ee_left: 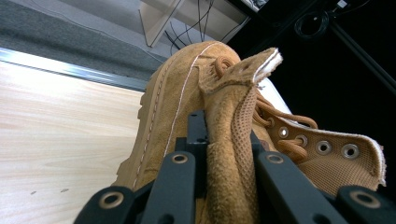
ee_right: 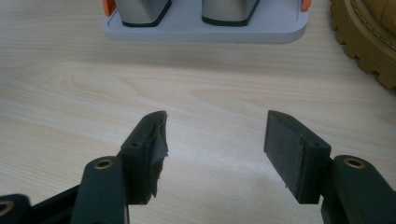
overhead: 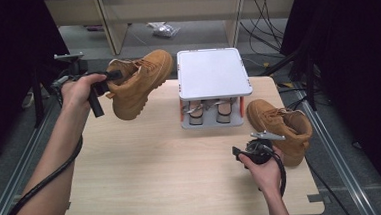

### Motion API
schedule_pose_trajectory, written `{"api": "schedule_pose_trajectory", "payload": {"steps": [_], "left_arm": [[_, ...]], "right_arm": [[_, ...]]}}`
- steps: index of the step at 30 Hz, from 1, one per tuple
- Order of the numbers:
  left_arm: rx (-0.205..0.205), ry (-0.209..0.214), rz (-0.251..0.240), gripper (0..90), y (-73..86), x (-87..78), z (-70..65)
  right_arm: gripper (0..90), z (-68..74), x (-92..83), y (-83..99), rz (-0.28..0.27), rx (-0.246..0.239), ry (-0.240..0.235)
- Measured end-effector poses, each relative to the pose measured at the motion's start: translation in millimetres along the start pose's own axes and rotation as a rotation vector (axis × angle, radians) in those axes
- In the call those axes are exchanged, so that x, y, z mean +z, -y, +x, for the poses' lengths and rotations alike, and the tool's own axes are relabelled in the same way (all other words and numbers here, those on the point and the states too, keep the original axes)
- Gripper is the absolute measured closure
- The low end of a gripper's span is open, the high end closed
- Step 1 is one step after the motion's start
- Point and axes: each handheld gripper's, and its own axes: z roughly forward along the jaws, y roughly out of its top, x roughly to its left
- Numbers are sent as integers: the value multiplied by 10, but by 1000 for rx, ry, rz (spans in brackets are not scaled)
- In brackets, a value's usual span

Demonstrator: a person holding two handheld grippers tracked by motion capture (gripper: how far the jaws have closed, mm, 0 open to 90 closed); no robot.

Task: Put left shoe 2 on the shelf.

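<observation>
- Left claw (overhead: 107, 78), upper left of the high view, is clamped on the heel collar of a tan boot (overhead: 139, 82); the left gripper view shows suede and mesh lining pinched between its black jaws.
- The boot hangs clear of the worktop (overhead: 157, 169), toe tilted toward the grey two-tier rack (overhead: 213, 72) at centre (probably bound for its top shelf).
- A collar grip leaves the sole free to land flat.
- Second boot (overhead: 282, 127) stands on the worktop, right of the rack.
- Right claw (ee_right: 212, 140), lower right of the high view, has its jaws apart with nothing between them, low over the wood beside that boot, likely waiting its turn.
</observation>
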Motion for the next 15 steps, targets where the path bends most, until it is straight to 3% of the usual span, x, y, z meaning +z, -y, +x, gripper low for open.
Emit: {"api": "schedule_pose_trajectory", "payload": {"steps": [10, 11, 15], "left_arm": [[-4, 10, -8, 812, -87, 39, -85], [-6, 10, -11, 812, -92, 48, -95], [-18, 12, -22, 812, -95, 83, -107]], "right_arm": [[401, -7, 12, 3, 1, 2, 13], [401, 27, 6, 9, 5, 41, 7], [401, 20, -2, 7, 12, 39, 2]]}}
